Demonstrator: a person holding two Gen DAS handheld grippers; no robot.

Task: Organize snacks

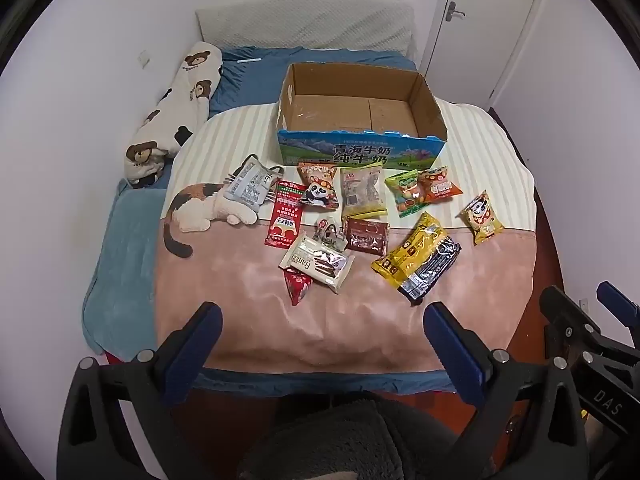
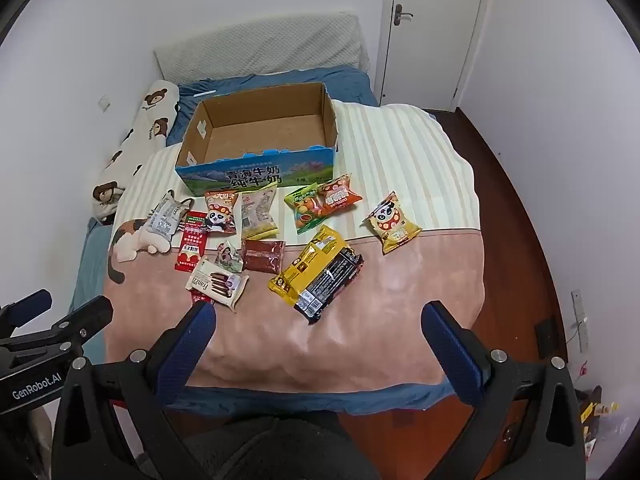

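Observation:
An empty cardboard box (image 1: 362,148) (image 2: 256,174) with a blue printed front stands on the bed. Several snack packets lie in front of it: a white Franzzi biscuit pack (image 1: 318,263) (image 2: 216,283), a yellow and black pack (image 1: 416,258) (image 2: 316,270), a panda bag (image 1: 482,218) (image 2: 392,222), a brown pouch (image 1: 366,236) (image 2: 262,256) and a red sachet (image 1: 285,214) (image 2: 192,246). My left gripper (image 1: 322,330) hangs open above the blanket's near edge, holding nothing. My right gripper (image 2: 318,328) is open too, just short of the yellow pack.
A cat-print blanket (image 1: 260,320) covers the bed. A bear-print pillow (image 1: 176,112) lies along the left wall, a headboard cushion (image 1: 308,24) behind. A door (image 2: 432,28) and wooden floor (image 2: 520,240) are at the right. A dark fuzzy garment (image 1: 336,436) sits below the grippers.

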